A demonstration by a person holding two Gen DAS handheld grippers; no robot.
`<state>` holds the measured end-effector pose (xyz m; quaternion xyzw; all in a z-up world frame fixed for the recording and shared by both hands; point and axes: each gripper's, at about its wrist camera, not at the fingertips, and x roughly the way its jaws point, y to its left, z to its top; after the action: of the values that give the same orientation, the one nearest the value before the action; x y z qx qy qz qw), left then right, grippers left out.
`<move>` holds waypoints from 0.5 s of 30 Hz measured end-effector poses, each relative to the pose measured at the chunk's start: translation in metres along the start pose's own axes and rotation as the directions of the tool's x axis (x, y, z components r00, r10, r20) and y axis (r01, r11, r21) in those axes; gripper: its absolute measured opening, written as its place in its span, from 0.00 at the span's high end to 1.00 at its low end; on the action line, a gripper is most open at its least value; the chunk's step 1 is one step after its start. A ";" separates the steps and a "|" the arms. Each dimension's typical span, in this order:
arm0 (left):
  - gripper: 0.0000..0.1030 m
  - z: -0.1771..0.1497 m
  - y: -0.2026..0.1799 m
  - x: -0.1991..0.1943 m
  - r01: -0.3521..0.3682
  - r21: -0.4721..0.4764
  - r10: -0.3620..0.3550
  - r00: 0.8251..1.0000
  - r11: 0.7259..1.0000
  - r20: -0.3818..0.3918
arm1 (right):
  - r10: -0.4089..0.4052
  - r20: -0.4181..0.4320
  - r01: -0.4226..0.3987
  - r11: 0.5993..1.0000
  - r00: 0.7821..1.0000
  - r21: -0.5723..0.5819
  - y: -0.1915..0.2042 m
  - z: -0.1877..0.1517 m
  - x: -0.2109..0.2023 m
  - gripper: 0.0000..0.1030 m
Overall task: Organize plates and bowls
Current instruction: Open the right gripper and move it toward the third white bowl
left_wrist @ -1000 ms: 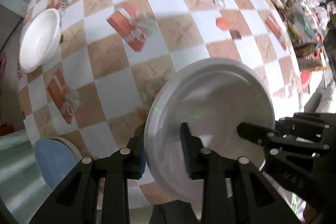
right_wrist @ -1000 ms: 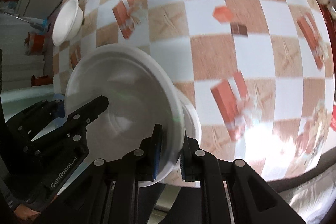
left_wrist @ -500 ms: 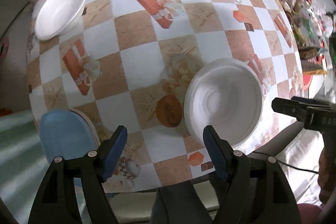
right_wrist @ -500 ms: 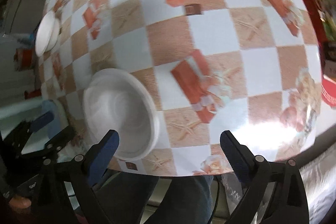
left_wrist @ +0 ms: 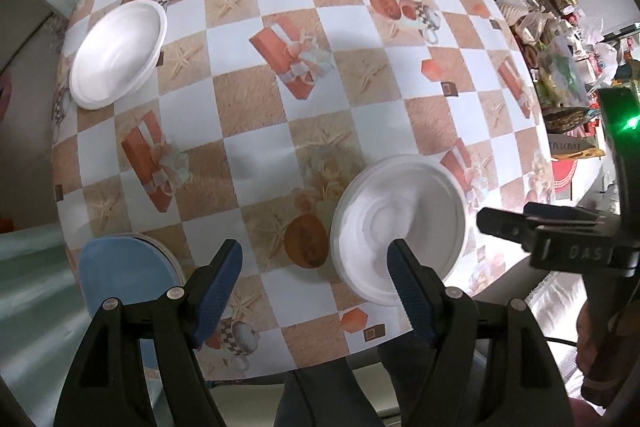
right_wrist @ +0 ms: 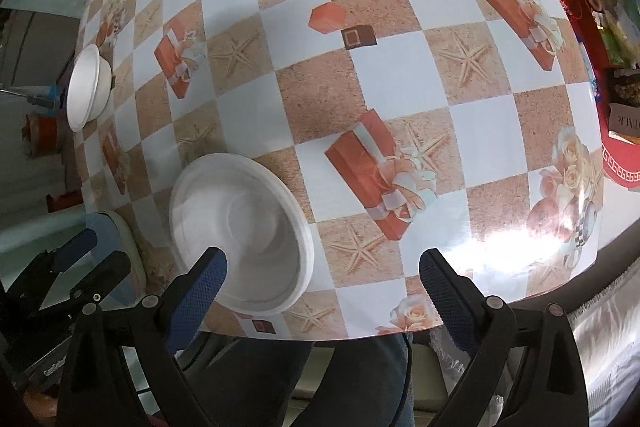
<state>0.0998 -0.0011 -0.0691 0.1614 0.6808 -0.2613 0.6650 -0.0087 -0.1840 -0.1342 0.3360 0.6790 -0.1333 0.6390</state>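
Both tongs, left (left_wrist: 314,283) and right (right_wrist: 322,281), are now hanging wide open and empty, having released the white bowl (left_wrist: 400,227) just below them; another bowl (left_wrist: 118,53) is waiting far off.

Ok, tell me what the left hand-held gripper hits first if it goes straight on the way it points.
Probably the bare tablecloth: the open left hand-held gripper points down between the white bowl and the blue plate. Depth is unclear.
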 end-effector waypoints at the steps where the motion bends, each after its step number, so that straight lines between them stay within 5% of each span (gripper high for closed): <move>1: 0.24 0.001 0.001 -0.002 0.004 -0.001 -0.004 1.000 1.000 0.005 | -0.002 -0.002 0.002 1.000 1.000 -0.001 0.001 0.000 0.000 0.05; 15: 0.24 0.037 0.015 -0.036 0.055 -0.043 -0.050 0.993 0.998 0.110 | -0.040 0.038 0.041 0.999 0.998 -0.011 0.012 0.018 -0.016 0.05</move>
<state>0.1414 -0.0057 -0.0350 0.1137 0.6532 -0.2713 0.6977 0.0116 -0.1909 -0.1185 0.3158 0.6742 -0.1487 0.6509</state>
